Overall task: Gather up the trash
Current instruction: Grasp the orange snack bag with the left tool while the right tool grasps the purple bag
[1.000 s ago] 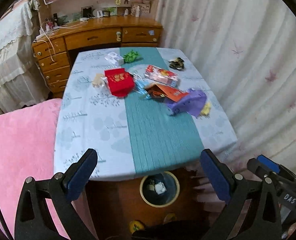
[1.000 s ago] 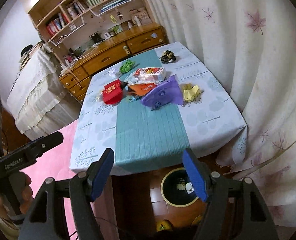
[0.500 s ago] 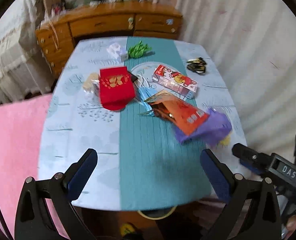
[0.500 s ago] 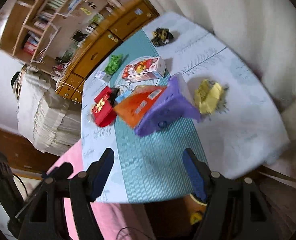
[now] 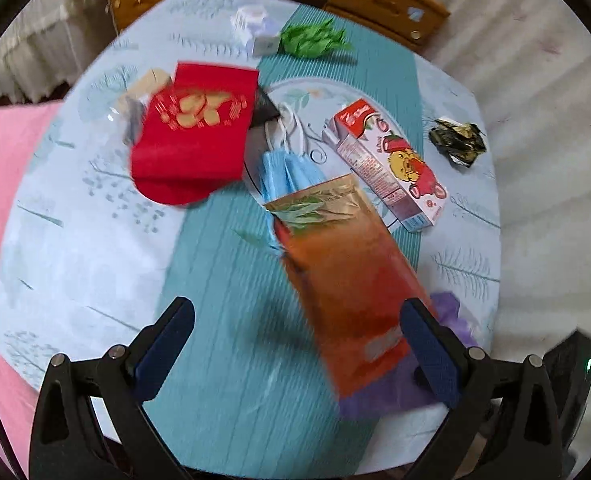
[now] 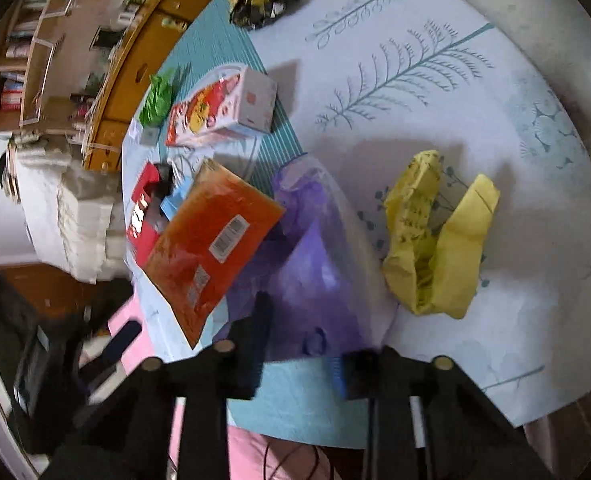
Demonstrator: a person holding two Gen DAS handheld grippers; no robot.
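Right wrist view: your right gripper [image 6: 299,356] is closing around the purple bag's [image 6: 315,264] near edge, likely to pinch it up; your left gripper [image 5: 295,344] is hanging wide open, empty, straddling the orange packet [image 5: 347,276].

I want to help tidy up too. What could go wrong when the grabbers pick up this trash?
1. The right gripper is closing around the floppy purple bag. The orange packet lies partly on that bag, so it might get dragged along or slide off the table.
2. The bag is thin, so it may slip out or tear.
3. The left gripper hangs open just beside the same pile, so the two grippers could bump.
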